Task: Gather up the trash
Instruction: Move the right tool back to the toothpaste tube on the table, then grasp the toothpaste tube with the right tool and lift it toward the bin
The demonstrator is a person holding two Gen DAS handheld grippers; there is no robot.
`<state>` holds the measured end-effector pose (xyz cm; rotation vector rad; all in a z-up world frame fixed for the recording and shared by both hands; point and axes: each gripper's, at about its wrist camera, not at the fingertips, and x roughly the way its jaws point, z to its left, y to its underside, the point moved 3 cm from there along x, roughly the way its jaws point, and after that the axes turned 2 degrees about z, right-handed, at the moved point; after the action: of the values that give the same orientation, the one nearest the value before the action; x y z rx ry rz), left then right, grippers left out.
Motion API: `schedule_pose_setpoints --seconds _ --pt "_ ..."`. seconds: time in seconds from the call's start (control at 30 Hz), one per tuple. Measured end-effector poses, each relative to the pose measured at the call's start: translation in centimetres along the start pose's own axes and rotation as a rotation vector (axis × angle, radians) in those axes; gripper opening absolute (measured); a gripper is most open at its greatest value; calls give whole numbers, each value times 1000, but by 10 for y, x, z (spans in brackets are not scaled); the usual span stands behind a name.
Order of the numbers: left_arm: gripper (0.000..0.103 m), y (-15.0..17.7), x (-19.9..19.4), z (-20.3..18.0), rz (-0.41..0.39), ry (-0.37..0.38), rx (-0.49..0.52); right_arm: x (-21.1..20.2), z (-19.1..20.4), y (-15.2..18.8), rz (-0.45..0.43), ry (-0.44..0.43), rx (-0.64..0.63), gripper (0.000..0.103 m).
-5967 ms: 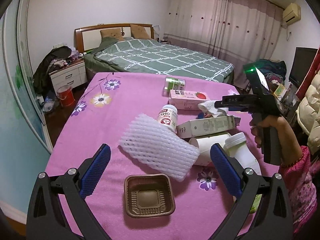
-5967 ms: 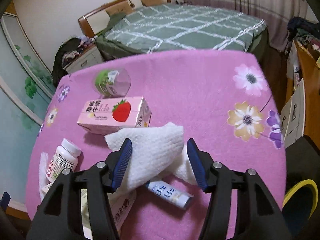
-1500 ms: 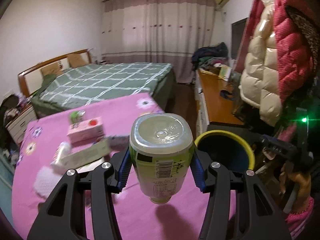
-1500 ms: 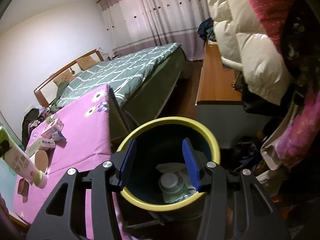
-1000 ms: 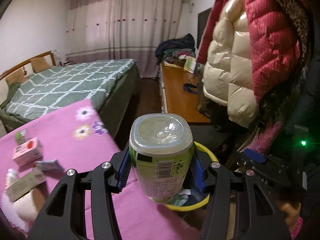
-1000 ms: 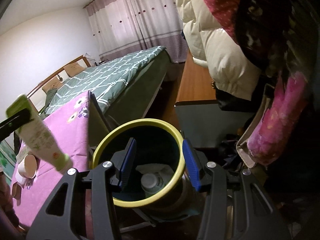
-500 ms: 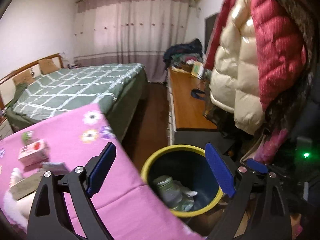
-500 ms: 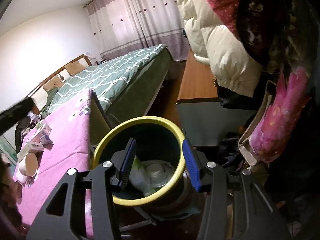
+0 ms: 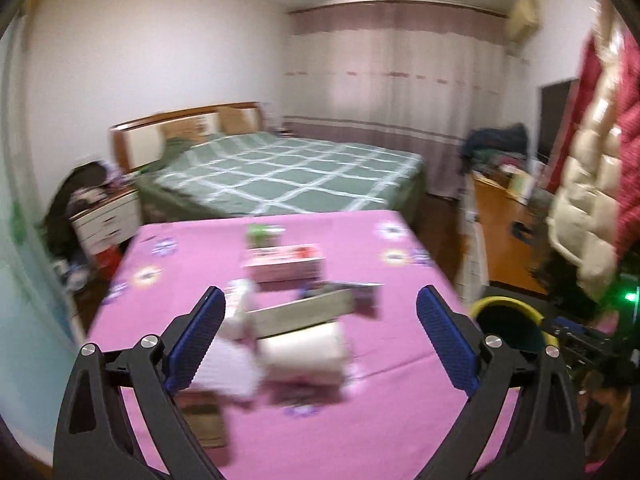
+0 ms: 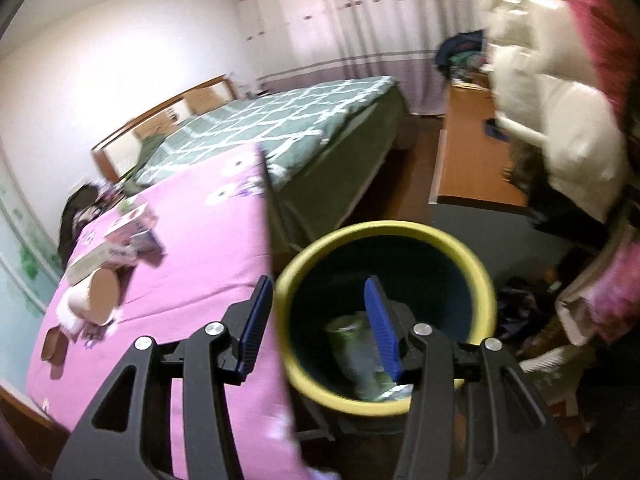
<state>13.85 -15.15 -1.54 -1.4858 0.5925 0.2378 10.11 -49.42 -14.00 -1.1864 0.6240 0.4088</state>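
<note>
Stock: my left tongs (image 9: 318,338) just opened wide, right tongs (image 10: 318,330) part-open, both empty; green bottle (image 10: 354,346) binned; strawberry carton (image 9: 284,266), paper cup (image 9: 304,350) remain on worktop (image 9: 384,412).

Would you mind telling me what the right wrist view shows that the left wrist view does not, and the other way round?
Only the right wrist view looks into the yellow-rimmed bin, where a green-labelled bottle lies, past the open, empty right claw.

Only the left wrist view shows the left claw, whose jaws have just been opening, with nothing between them.

Both show the pink tablecloth, the pink strawberry carton, the paper roll and the green bed.
</note>
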Motion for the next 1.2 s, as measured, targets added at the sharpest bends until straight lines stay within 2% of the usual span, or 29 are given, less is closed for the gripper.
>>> schedule_pose_setpoints --seconds 0.1,0.27,0.5,0.63,0.73,1.03,1.1,1.2 --pt "96 7 -5 40 2 -38 -61 15 40 -5 30 -58 -64 46" --pt "96 16 -8 85 -1 -69 -121 47 112 -15 74 -133 -181 46" --pt "96 25 -4 107 5 -98 -159 105 183 -38 106 -146 -337 46" --pt "96 30 1 117 16 -103 -182 140 195 -45 164 -171 -358 46" --pt "96 32 4 121 22 -102 -195 157 202 -49 175 -187 -372 46" --pt "96 34 11 119 37 -92 -192 189 220 -53 214 -206 -398 45" --pt "96 34 11 119 37 -92 -194 190 219 -52 224 -221 -384 43" --pt "96 35 13 118 41 -91 -198 190 217 -49 232 -215 -390 30"
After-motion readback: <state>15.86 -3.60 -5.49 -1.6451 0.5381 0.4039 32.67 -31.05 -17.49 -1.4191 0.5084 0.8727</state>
